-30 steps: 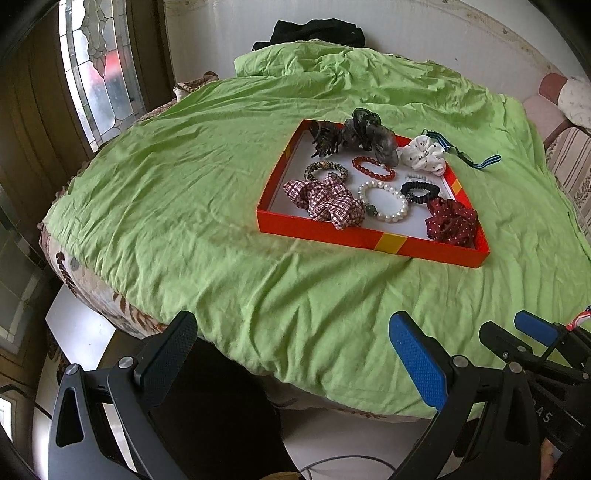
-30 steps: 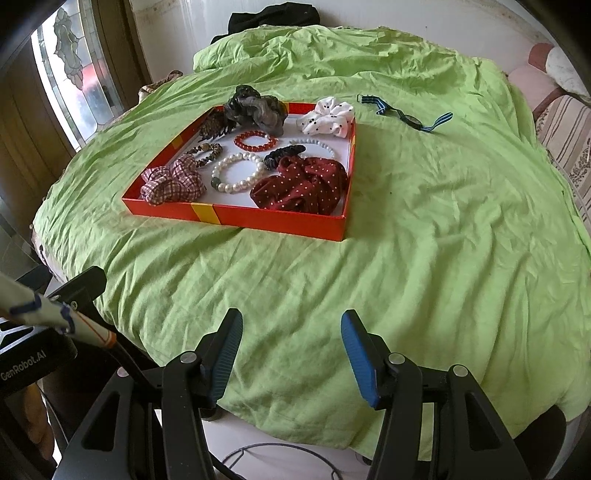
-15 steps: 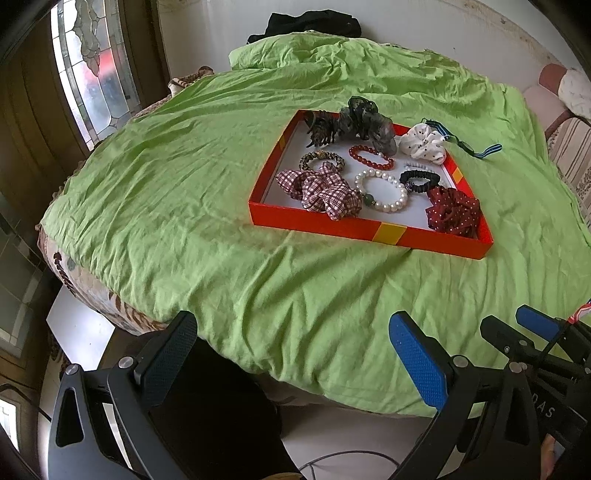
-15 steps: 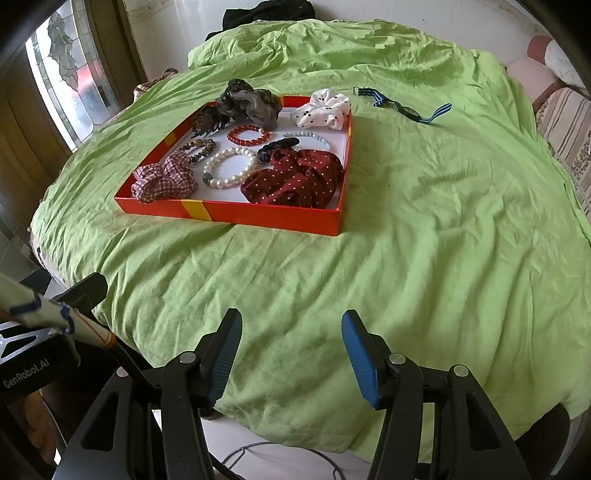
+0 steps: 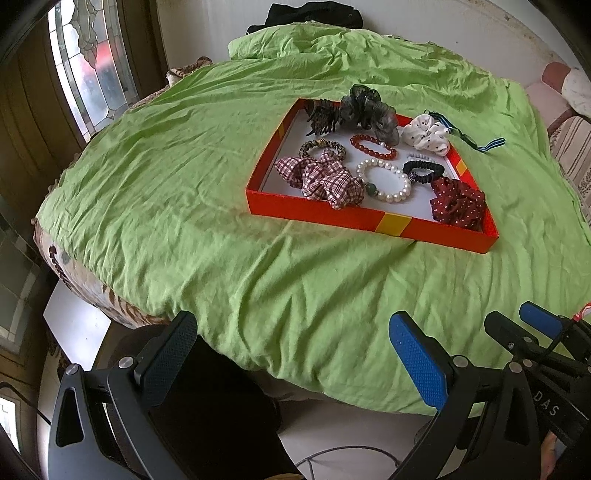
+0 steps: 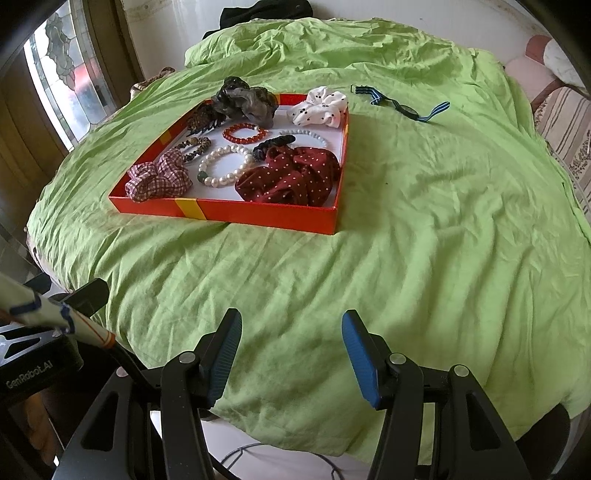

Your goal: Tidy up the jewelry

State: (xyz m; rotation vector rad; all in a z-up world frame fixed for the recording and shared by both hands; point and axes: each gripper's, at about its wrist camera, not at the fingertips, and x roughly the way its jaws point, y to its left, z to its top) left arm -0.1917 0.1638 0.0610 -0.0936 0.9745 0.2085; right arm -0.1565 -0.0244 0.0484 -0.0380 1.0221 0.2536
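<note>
A red tray (image 5: 325,215) (image 6: 258,218) lies on the green cloth. It holds a plaid scrunchie (image 5: 325,181) (image 6: 159,181), a pearl bracelet (image 5: 384,181) (image 6: 225,166), a red bead bracelet (image 5: 373,146) (image 6: 243,133), a dark red dotted scrunchie (image 5: 458,208) (image 6: 291,177), a white dotted scrunchie (image 5: 424,134) (image 6: 321,107), a grey scrunchie (image 5: 365,110) (image 6: 243,99) and a black hair tie (image 5: 423,170) (image 6: 273,142). A blue striped band (image 6: 402,105) (image 5: 476,138) lies outside the tray. My left gripper (image 5: 291,354) and right gripper (image 6: 291,354) are open and empty, near the table's front edge.
The round table (image 6: 443,221) is covered in wrinkled green cloth. A stained-glass window (image 5: 88,66) is at the left. A striped sofa (image 6: 565,122) stands at the right. Dark cloth (image 5: 310,14) lies at the far edge. The other gripper shows at each view's side.
Both grippers have moved slightly forward toward the tray, which appears a little larger and lower in view. Nothing on the table has moved.
</note>
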